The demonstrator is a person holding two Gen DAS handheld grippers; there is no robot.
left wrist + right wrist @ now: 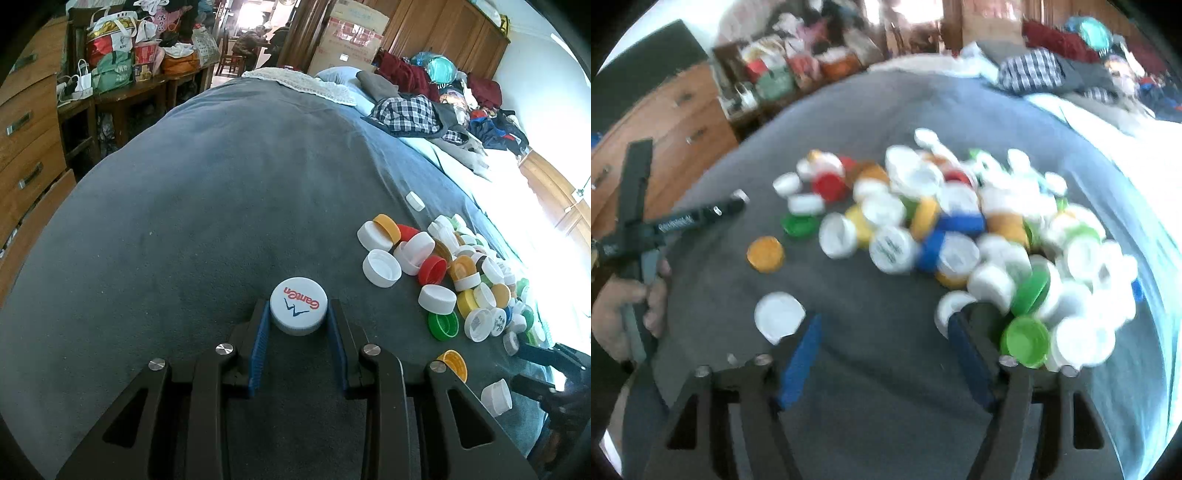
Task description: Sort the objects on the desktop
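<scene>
Between left hand-held gripper (298, 314) fingers, logo-up white cap (298, 305), flat.

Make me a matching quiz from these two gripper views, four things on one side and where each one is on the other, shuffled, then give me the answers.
Things:
1. GanTen cap
2. left gripper
3. right gripper
4. orange cap

Places or states:
A. open, with only grey blanket between its fingers
B. lying alone on the blanket, left of the heap of caps in the right wrist view
C. between two blue pads, logo facing up
D. closed around a white cap

Pairs: 1-C, 2-D, 3-A, 4-B
</scene>
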